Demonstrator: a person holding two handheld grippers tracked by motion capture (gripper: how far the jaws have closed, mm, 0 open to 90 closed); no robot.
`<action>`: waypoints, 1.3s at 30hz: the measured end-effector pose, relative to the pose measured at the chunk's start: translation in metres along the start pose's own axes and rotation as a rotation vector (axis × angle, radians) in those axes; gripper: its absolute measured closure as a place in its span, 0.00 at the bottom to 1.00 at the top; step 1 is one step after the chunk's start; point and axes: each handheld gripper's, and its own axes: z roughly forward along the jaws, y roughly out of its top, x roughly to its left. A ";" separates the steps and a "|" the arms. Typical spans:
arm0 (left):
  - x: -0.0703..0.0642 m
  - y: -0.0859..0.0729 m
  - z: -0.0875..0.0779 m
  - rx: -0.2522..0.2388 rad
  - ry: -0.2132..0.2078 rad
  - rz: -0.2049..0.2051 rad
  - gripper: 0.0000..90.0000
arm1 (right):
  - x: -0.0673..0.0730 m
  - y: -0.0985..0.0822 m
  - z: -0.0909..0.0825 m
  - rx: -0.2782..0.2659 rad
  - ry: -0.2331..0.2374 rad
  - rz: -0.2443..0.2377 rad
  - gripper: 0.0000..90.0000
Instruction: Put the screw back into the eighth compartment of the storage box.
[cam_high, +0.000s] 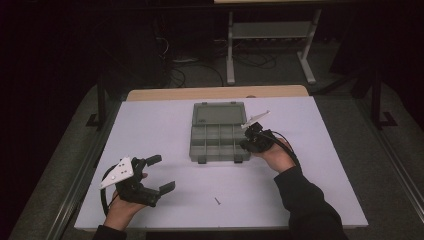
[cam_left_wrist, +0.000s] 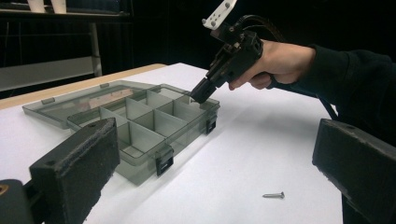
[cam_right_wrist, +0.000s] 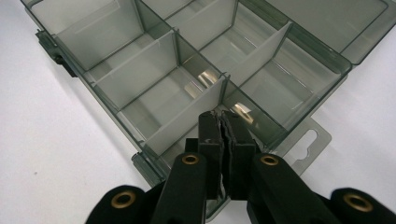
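A clear grey compartment box (cam_high: 218, 131) lies open mid-desk (cam_high: 150, 130), its lid folded flat on the far side. The right claw (cam_high: 248, 140) hangs over the box's near right corner compartment, jaws pressed together; whether anything is pinched between them I cannot tell. The left claw (cam_high: 162, 173) rests near the desk's front left, jaws wide apart and empty. A lone small screw (cam_high: 217, 201) lies on bare desk between the hands, well apart from the box.
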 end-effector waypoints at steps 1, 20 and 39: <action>0.000 0.000 0.000 0.001 0.001 0.001 0.00 | 0.000 0.000 -0.001 -0.009 0.005 0.001 0.86; 0.001 0.000 -0.001 -0.004 0.000 0.007 0.00 | 0.007 0.000 -0.025 -0.101 0.031 0.069 0.12; 0.000 0.001 -0.001 -0.001 -0.002 0.007 0.00 | 0.050 -0.010 -0.041 -0.115 0.097 -0.036 0.13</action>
